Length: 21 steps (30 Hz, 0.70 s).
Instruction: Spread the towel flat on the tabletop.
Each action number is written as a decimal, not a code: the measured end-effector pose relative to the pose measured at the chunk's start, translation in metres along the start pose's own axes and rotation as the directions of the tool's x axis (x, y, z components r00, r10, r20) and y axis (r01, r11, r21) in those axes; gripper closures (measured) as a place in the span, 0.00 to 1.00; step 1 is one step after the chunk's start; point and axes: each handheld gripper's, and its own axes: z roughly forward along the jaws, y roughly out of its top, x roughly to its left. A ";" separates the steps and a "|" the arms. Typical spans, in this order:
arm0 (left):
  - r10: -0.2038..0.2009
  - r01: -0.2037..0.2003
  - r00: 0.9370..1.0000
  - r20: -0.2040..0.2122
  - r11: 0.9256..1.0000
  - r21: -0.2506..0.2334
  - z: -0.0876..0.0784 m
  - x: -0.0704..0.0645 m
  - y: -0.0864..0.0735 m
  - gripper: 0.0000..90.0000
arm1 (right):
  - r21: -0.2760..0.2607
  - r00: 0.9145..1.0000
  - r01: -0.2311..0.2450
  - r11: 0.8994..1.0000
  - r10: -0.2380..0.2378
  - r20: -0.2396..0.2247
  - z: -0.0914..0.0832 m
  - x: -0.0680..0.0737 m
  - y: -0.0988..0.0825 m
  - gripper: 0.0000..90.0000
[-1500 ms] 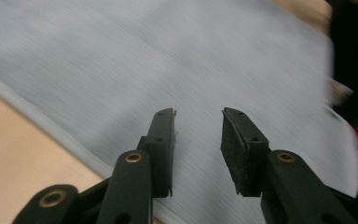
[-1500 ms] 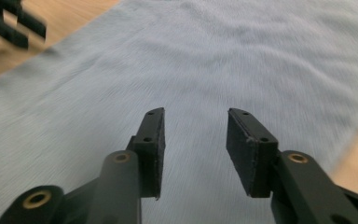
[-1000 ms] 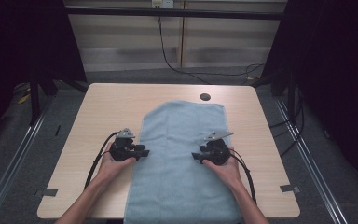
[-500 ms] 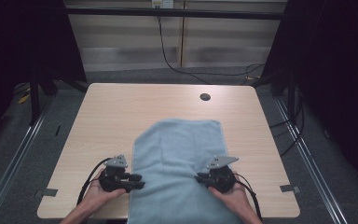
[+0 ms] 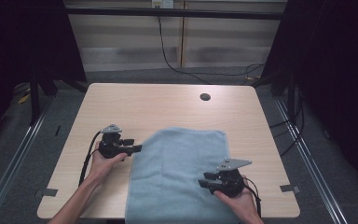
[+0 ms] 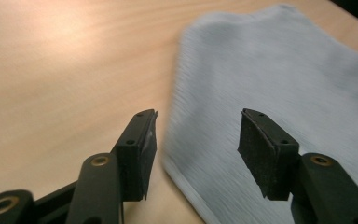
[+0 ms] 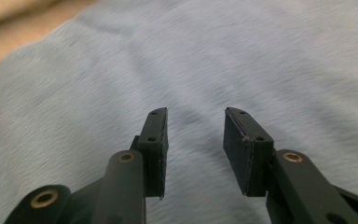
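The towel (image 5: 177, 172) lay flat, overhanging the table's (image 5: 168, 105) near edge. Both grippers had just been opening: the left gripper (image 5: 137, 149) gaped empty at its left edge, the right gripper (image 5: 204, 179) half-open, empty, above its near right part, released for regripping.

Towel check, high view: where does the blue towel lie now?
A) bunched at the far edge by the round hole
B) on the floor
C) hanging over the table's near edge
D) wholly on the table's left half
C: the towel runs past the near edge of the table, well short of the round hole.
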 end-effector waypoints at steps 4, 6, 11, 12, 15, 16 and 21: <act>0.032 -0.030 0.999 -0.036 0.998 0.049 0.015 -0.003 -0.002 0.62 | -0.026 1.000 -0.014 1.000 0.014 0.014 -0.003 -0.010 0.003 0.66; 0.070 -0.069 0.997 -0.014 0.996 0.048 0.016 -0.006 -0.003 0.92 | -0.031 1.000 -0.019 0.999 0.020 0.021 -0.004 -0.012 0.002 0.65; 0.124 -0.122 0.991 0.054 0.992 -0.041 0.001 -0.035 0.008 0.94 | -0.019 0.999 -0.028 0.999 0.028 0.035 -0.004 -0.014 -0.002 0.65; 0.140 -0.136 0.987 0.079 0.989 -0.051 -0.001 -0.041 0.010 0.94 | -0.021 0.999 -0.032 0.999 0.032 0.034 -0.004 -0.014 -0.002 0.65; 0.233 -0.228 0.961 0.151 0.972 -0.052 -0.003 -0.069 0.011 0.90 | -0.024 0.999 -0.031 0.999 0.032 0.038 -0.004 -0.015 -0.001 0.65; 0.263 -0.260 0.953 0.150 0.965 -0.040 -0.002 -0.078 0.009 0.88 | -0.025 0.999 -0.025 0.999 0.026 0.039 -0.004 -0.015 -0.001 0.65; 0.291 -0.294 0.938 0.186 0.956 -0.012 0.004 -0.094 0.005 0.70 | -0.016 0.999 -0.031 0.999 0.032 0.040 -0.004 -0.013 -0.003 0.65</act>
